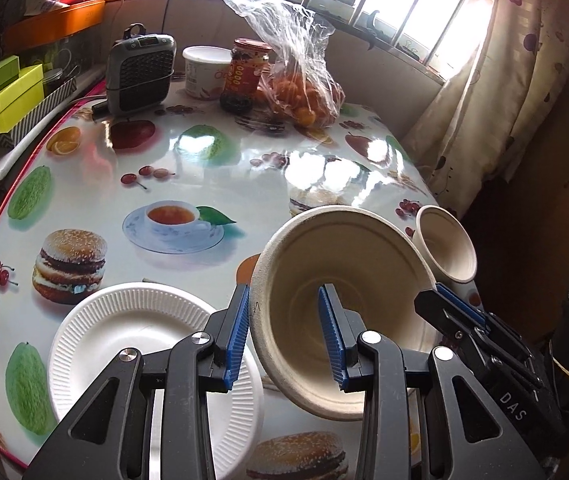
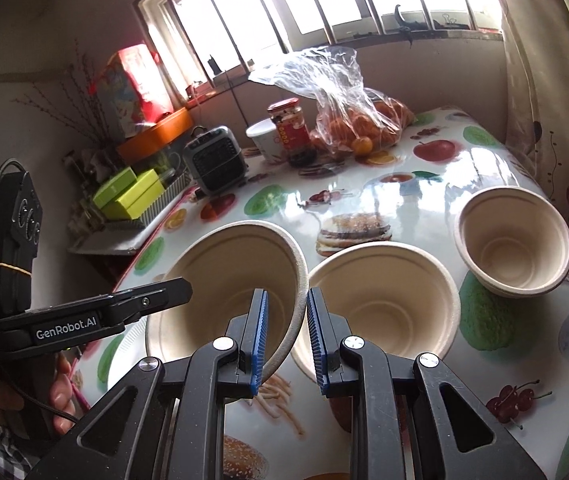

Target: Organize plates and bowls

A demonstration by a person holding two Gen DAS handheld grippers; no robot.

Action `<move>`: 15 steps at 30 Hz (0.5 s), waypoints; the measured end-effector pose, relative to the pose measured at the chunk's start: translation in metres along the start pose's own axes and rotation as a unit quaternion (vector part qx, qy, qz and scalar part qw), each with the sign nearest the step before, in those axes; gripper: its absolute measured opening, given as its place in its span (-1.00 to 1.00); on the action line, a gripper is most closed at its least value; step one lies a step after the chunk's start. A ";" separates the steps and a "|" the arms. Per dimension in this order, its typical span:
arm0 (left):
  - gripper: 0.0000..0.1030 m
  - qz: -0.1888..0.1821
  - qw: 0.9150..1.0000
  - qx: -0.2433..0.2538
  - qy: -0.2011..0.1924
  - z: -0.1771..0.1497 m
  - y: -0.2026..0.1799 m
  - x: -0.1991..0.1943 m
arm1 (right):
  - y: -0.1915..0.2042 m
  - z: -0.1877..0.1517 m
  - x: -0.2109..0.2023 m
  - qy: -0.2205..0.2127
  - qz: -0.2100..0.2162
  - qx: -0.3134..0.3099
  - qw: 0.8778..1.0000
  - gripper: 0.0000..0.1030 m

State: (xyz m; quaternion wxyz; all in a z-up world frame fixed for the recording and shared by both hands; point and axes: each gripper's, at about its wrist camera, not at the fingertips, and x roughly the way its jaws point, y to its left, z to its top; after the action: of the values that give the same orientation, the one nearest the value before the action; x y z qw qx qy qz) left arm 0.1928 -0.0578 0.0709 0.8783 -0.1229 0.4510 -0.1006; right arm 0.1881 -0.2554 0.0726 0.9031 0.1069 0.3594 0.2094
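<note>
Both grippers hold one tilted bowl [image 1: 348, 280] above the desk [image 1: 172, 168]. The left gripper [image 1: 284, 336] has its jaws clamped on the near wall. The right gripper [image 2: 286, 340] pinches the rim, jaws narrow

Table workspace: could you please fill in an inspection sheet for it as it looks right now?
Surface: glossy fruit-print tablecloth, glare patches.
Job's things: pulp bowl lifted, tilted; second bowl and stacked bowls on the table; white paper plate lying flat.
Clutter: fan heater, red-lidded jar, white tub, bag of oranges at the far edge.
Claws: left claw and right claw both shut on the lifted bowl's edge.
Cables: black cable at the left device.
Surroundings: barred window, curtain.
</note>
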 end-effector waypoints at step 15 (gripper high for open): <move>-0.30 -0.023 0.999 0.018 0.028 0.012 -0.028 0.036 | -0.033 0.010 -0.004 -0.013 -0.036 0.027 0.999 -0.61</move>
State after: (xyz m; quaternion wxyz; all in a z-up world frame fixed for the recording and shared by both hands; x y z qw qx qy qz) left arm 0.2211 -0.0935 0.0590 0.8646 -0.1147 0.4709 -0.1321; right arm 0.2028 -0.2868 0.0712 0.9114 0.1216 0.3564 0.1657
